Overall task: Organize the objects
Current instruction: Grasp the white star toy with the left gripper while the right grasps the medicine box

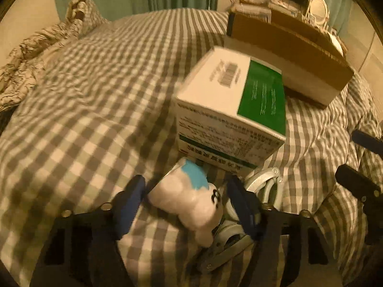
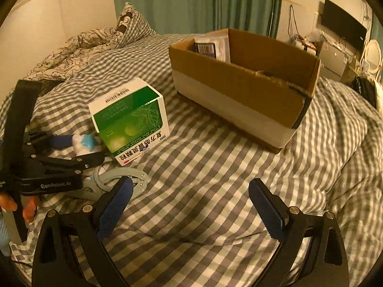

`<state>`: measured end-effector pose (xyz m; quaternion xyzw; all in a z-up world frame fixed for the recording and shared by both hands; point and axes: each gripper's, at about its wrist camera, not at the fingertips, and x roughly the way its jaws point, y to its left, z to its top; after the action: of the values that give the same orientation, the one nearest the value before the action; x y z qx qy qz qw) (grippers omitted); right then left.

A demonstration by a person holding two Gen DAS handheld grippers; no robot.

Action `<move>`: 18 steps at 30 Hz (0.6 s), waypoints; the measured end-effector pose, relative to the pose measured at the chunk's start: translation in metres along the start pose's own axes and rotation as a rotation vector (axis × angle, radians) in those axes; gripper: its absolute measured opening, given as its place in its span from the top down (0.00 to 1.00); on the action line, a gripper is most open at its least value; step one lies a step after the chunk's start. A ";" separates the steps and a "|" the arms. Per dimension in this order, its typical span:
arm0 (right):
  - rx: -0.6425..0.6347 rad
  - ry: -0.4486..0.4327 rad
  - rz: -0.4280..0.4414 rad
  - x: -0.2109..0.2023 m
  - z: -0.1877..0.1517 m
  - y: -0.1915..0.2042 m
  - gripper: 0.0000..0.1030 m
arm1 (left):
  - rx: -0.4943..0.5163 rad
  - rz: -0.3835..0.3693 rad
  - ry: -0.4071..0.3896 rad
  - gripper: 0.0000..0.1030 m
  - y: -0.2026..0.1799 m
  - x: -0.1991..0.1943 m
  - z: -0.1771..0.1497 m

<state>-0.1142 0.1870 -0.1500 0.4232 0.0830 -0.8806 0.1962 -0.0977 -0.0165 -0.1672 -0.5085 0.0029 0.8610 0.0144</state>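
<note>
My left gripper [image 1: 186, 198] is open with its fingers either side of a white plush toy with a blue patch [image 1: 189, 201] lying on the checked bed cover; the fingers do not press it. A grey metal tool [image 1: 261, 181] lies under and right of the toy. A green and white medicine box [image 1: 234, 100] lies just beyond. In the right wrist view the toy [image 2: 85, 143], the medicine box [image 2: 130, 122] and the left gripper [image 2: 79, 150] show at the left. My right gripper [image 2: 191, 201] is open and empty above the cover. An open cardboard box [image 2: 241, 91] stands further back.
The cardboard box holds a packet [image 2: 211, 45] at its far end. Pillows and a crumpled patterned quilt [image 2: 79, 45] lie at the head of the bed. Green curtains [image 2: 196, 2] hang behind. A desk with a monitor [image 2: 342, 31] stands at the far right.
</note>
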 end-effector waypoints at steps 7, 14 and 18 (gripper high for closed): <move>0.023 0.005 0.002 -0.001 -0.002 -0.003 0.05 | 0.030 0.001 0.002 0.38 -0.004 -0.007 -0.005; -0.058 -0.035 0.063 -0.015 0.016 0.011 0.05 | -0.016 -0.017 -0.108 0.39 0.009 -0.060 0.006; -0.245 -0.065 0.102 -0.017 0.038 0.034 0.05 | -0.019 0.083 -0.161 0.39 0.017 -0.069 0.020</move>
<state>-0.1176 0.1489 -0.1121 0.3709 0.1620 -0.8660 0.2937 -0.0822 -0.0348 -0.0974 -0.4373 0.0146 0.8988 -0.0257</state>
